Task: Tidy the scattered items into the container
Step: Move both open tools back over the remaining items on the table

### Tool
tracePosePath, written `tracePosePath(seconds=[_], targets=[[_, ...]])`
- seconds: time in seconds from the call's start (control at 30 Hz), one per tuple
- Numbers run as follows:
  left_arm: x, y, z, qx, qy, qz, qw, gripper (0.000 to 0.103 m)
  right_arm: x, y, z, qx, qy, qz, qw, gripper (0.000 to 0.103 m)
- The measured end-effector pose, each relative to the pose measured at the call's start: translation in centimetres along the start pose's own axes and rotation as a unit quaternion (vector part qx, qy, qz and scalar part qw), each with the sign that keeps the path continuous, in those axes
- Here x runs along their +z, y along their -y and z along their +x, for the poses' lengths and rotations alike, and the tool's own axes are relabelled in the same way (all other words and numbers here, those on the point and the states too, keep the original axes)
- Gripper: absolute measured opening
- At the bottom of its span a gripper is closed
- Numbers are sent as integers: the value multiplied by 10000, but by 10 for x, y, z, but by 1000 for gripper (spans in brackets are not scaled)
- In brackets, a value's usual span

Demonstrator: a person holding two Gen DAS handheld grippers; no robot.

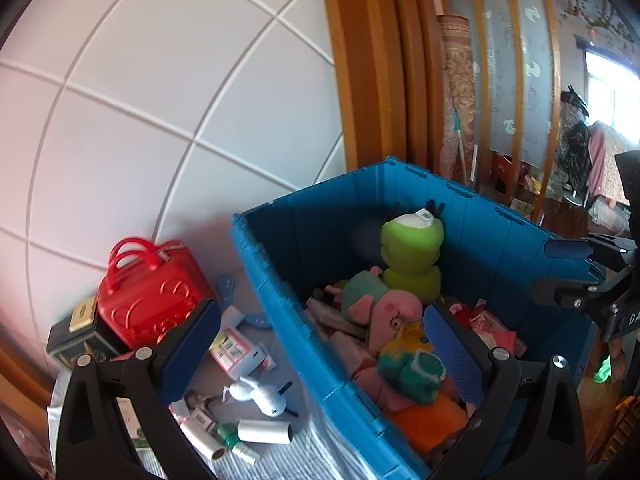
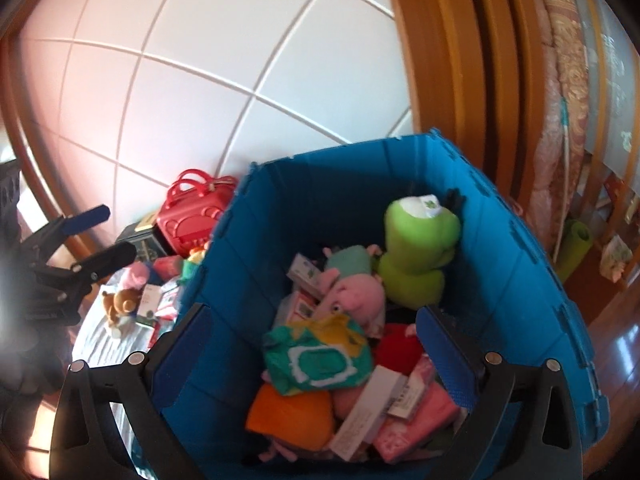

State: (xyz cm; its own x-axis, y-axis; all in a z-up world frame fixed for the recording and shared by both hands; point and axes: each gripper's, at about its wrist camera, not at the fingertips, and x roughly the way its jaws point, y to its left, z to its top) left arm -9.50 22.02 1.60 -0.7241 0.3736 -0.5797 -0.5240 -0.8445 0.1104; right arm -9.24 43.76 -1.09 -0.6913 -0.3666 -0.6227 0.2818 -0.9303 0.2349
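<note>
Both jaw sets fill the foreground, spread wide with nothing between them: left hand-held gripper (image 1: 320,352) straddles the near wall of the blue bin (image 1: 500,216), right hand-held gripper (image 2: 312,348) hangs over the bin's inside.

Bin is well filled: green plush (image 2: 416,256) upright against the far wall, pink pig plush (image 2: 356,292) leaning at its foot, green-and-yellow wipes pack (image 2: 320,356), orange soft thing (image 2: 292,408), flat cartons (image 2: 368,412).

Still loose on the grey-striped cloth (image 1: 280,460) left of the bin:
- white toy (image 1: 260,396), hard plastic, light, thin parts sticking out; take it across the body
- white roller (image 1: 264,432) and a second tube (image 1: 202,440), stiff, smooth, likely to roll; pinch across the middle
- pink-white carton (image 1: 236,350), light, crushable; grip the long faces gently
- red handbag (image 1: 152,300) against the white wall (image 1: 160,100), rigid shell, bulkiest piece; looped handles look like the best hold
- dark tin (image 1: 76,332) just beside the bag, hard and possibly slippery

Right view also shows a brown plush (image 2: 120,304) and more packets on that side; soft, grab anywhere.

My read: roughly half done, the left gripper is better placed for the next pick.
</note>
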Motion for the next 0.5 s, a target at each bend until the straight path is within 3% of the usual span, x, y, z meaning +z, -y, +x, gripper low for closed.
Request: tracePosePath(seconds=[0.2, 0.5], targets=[[-38, -56, -28, 434, -123, -329, 9984, 103, 4, -58, 9, 319, -83, -297, 9990, 103], [-118, -149, -63, 795, -508, -985, 9907, 103, -10, -164, 40, 806, -496, -857, 9918, 103]])
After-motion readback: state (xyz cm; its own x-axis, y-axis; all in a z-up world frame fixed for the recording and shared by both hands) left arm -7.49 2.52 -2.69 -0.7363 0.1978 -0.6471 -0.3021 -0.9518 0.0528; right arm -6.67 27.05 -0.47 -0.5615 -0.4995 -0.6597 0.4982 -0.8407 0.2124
